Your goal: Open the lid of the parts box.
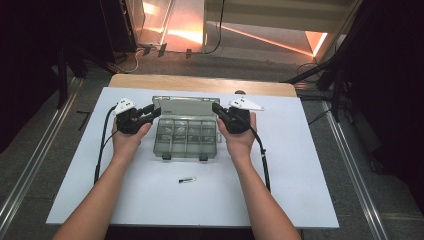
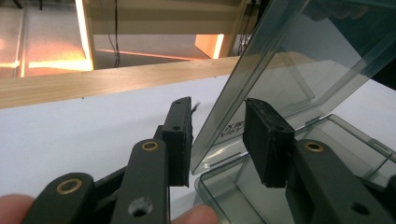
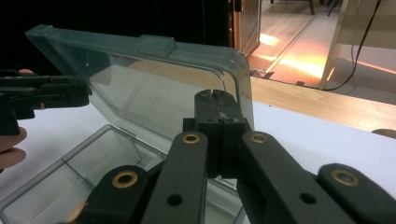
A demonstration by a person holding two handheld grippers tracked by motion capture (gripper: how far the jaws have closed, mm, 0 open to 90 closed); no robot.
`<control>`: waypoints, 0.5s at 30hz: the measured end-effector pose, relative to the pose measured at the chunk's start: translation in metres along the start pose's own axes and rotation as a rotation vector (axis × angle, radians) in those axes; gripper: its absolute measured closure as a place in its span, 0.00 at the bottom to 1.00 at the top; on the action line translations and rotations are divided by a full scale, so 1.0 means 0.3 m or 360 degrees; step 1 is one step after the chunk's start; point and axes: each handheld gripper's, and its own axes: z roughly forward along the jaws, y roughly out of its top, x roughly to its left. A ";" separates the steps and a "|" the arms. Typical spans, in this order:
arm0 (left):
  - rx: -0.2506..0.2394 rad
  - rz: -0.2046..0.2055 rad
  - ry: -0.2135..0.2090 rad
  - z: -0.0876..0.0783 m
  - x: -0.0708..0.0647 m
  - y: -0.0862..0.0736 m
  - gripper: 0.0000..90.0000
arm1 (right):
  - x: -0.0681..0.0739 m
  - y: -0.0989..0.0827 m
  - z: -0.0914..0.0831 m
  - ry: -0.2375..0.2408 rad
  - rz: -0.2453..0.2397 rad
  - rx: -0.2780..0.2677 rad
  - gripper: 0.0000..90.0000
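A clear smoky plastic compartment box [image 1: 185,156] sits mid-table with its lid [image 1: 186,106] raised at the back. My left gripper [image 1: 156,111] is at the lid's left edge. In the left gripper view the lid [image 2: 289,60] passes between the jaws of the left gripper [image 2: 217,121], with a gap still showing at the left pad [image 2: 180,135]. My right gripper [image 1: 215,107] is at the lid's right edge. In the right gripper view the right gripper [image 3: 218,95] has its jaws pressed together in front of the lid [image 3: 140,88]; whether they pinch the edge I cannot tell. Small parts lie in the box's compartments.
A small dark part [image 1: 187,179] lies on the white mat [image 1: 300,190] in front of the box. A wooden table edge [image 1: 200,82] shows behind the mat. Metal rails [image 1: 350,160] run along both sides on the floor.
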 end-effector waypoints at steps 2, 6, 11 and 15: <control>-0.0002 -0.0009 -0.0008 0.005 0.007 0.001 0.77 | -0.009 0.008 0.008 -0.0008 0.0001 0.0006 1.00; -0.0001 0.0010 -0.0018 0.010 0.006 0.008 0.83 | -0.015 0.014 0.015 -0.0010 0.0003 0.0008 1.00; -0.0011 -0.0008 -0.0001 0.016 0.001 0.013 0.88 | -0.019 0.019 0.024 -0.0016 -0.0006 0.0028 1.00; -0.0015 -0.0043 0.0010 0.020 0.002 0.012 0.89 | -0.020 0.016 0.023 0.0015 -0.0009 0.0045 1.00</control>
